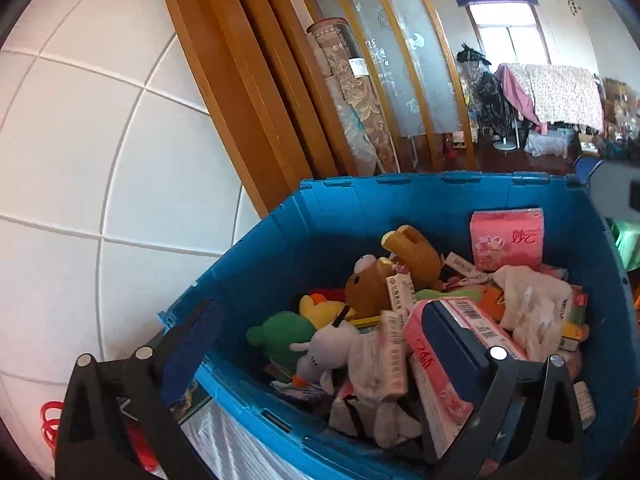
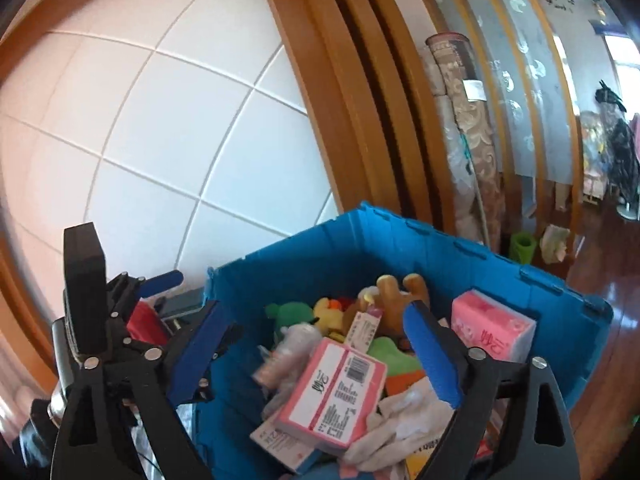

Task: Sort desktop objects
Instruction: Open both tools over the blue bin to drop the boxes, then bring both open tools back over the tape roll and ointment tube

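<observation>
Both my grippers, left (image 1: 324,344) and right (image 2: 320,340), are spread wide over the blue bin (image 1: 340,216), gripping nothing. A pink pack (image 2: 332,396) lies in the bin, bear (image 1: 372,284) at twelve o'clock.

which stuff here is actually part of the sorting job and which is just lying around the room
Part of the job:
blue bin
brown bear plush
green plush
yellow plush
pink tissue pack
white cloth
left gripper and right gripper, both open

Just lying about:
rolled carpet
green cup on the floor
draped drying rack
</observation>
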The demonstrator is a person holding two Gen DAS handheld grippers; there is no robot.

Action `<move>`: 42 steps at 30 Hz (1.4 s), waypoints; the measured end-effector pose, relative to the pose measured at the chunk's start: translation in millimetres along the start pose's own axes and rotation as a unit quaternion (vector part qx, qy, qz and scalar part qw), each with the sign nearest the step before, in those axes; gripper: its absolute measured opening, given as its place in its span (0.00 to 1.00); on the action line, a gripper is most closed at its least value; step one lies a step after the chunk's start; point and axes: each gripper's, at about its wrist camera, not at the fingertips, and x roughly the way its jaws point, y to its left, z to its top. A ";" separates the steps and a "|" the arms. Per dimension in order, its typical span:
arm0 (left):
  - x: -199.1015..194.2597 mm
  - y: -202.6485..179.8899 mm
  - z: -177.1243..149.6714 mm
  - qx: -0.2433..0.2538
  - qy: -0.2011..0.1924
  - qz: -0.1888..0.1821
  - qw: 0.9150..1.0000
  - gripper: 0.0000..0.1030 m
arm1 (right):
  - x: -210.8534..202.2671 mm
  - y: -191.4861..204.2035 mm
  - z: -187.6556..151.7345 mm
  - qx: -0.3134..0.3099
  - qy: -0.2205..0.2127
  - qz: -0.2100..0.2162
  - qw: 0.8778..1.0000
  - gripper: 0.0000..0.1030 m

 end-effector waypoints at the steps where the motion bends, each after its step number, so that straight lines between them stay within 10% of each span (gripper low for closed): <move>1: -0.2 1.6 -0.3 0.003 -0.001 0.004 1.000 0.99 | -1.8 -0.6 0.1 0.003 -0.004 0.004 1.000 0.91; 12: -34.5 48.7 -46.9 -0.076 -0.018 0.071 0.994 0.99 | -10.0 8.6 4.6 0.007 -0.019 0.033 0.999 1.00; 17: -63.0 83.8 -93.2 -0.144 -0.013 0.102 0.984 0.99 | -15.5 56.3 -2.5 -0.028 0.000 0.100 0.995 1.00; 42: -207.7 216.1 -308.4 -0.189 0.074 0.224 0.953 0.99 | -6.4 312.8 -150.3 -0.155 0.075 0.115 0.978 1.00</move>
